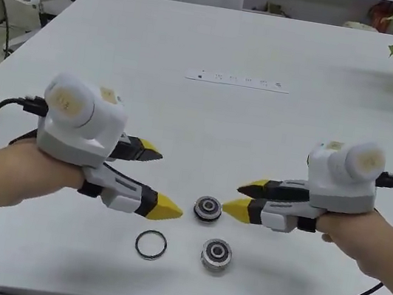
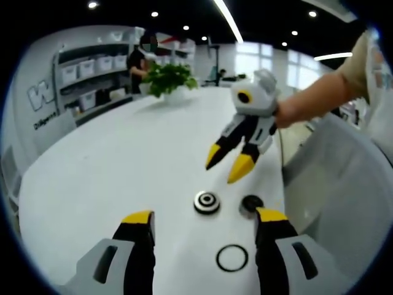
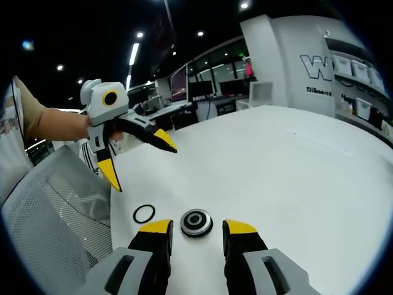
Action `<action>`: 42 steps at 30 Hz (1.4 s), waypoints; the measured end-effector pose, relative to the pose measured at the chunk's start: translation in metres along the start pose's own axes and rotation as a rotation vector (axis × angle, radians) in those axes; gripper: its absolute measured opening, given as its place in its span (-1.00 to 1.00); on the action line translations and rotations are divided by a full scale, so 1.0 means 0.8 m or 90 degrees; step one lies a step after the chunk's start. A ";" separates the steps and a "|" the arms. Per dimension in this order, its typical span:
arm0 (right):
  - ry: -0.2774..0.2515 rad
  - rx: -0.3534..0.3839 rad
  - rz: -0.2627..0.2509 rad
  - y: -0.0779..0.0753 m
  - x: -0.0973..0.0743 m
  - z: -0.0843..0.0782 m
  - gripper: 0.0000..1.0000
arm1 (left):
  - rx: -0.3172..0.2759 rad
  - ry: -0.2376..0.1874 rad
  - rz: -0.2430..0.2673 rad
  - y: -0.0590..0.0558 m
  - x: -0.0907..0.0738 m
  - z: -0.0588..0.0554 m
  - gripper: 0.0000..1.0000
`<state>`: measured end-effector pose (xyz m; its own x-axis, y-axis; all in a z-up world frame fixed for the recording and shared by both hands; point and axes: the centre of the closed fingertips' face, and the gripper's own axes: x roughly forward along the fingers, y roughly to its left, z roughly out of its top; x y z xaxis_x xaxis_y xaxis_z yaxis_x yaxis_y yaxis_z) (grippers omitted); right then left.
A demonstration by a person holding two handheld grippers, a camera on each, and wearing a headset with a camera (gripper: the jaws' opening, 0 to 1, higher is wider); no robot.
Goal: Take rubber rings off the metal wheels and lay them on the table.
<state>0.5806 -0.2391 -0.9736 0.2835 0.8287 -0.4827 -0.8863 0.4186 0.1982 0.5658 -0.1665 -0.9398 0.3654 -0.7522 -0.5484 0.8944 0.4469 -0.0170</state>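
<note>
The left gripper (image 1: 164, 184) is hovering with jaws spread wide, and the right gripper (image 1: 233, 197) with jaws parted less. Both are holding nothing. A metal wheel (image 1: 207, 208) is lying between their tips. Nearer the person than that wheel, a rubber ring (image 1: 151, 244) and a second wheel (image 1: 216, 255) are resting on the table (image 1: 186, 116).

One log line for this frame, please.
left gripper open, empty | right gripper open, empty | far wheel between their tips | near wheel on table | rubber ring lying loose
</note>
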 end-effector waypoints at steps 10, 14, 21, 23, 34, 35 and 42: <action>0.012 -0.012 -0.002 -0.006 0.004 -0.011 -0.38 | -0.024 -0.006 -0.002 0.003 0.013 -0.002 0.25; 0.015 -0.012 -0.004 -0.008 0.006 -0.015 -0.38 | -0.027 -0.005 -0.005 0.002 0.018 -0.003 0.23; 0.023 -0.020 -0.001 -0.005 0.011 -0.020 -0.37 | -0.031 -0.002 -0.010 0.002 0.026 -0.005 0.20; 0.025 -0.024 -0.001 -0.005 0.013 -0.020 -0.37 | -0.032 -0.002 -0.011 0.002 0.028 -0.005 0.19; 0.035 -0.035 -0.001 -0.005 0.019 -0.028 -0.37 | -0.036 0.001 -0.020 0.003 0.045 -0.007 0.07; 0.036 -0.036 0.000 -0.005 0.020 -0.028 -0.37 | -0.036 0.002 -0.021 0.002 0.046 -0.008 0.06; 0.039 -0.040 0.000 -0.004 0.021 -0.029 -0.37 | -0.039 0.007 -0.030 -0.001 0.058 -0.009 -0.02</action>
<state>0.5800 -0.2350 -1.0023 0.2629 0.8037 -0.5338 -0.9077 0.3935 0.1454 0.5799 -0.1984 -0.9714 0.3198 -0.7680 -0.5549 0.8933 0.4397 -0.0936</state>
